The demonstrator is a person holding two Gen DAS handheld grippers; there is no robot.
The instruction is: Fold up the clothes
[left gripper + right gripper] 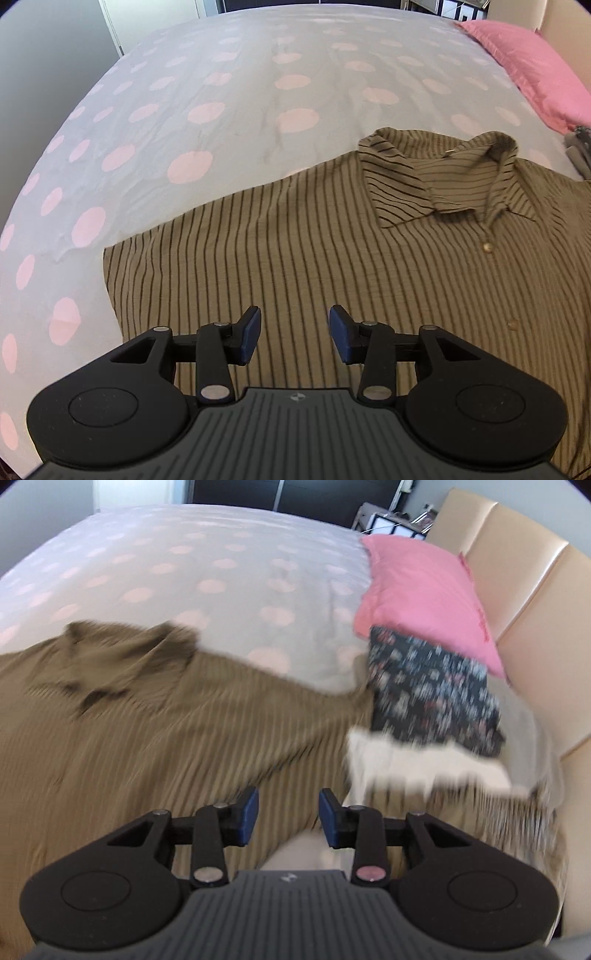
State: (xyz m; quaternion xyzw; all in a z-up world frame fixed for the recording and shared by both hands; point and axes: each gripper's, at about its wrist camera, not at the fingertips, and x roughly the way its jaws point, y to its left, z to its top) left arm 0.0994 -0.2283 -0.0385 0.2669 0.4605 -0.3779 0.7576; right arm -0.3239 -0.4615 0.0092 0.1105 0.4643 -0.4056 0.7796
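An olive-brown shirt with thin dark stripes (332, 258) lies spread flat on the bed, collar (443, 173) toward the far right and buttons down its front. My left gripper (294, 334) hovers above the shirt's lower left part, jaws apart, nothing between the blue pads. In the blurred right wrist view the same shirt (147, 720) fills the left and centre. My right gripper (288, 816) hangs over the shirt's right edge, also open and empty.
The bed has a pale cover with pink dots (221, 92). A pink pillow (424, 602) leans at the cream headboard (524, 590). A folded dark floral garment (432, 698) sits on a white one (417, 764) right of the shirt.
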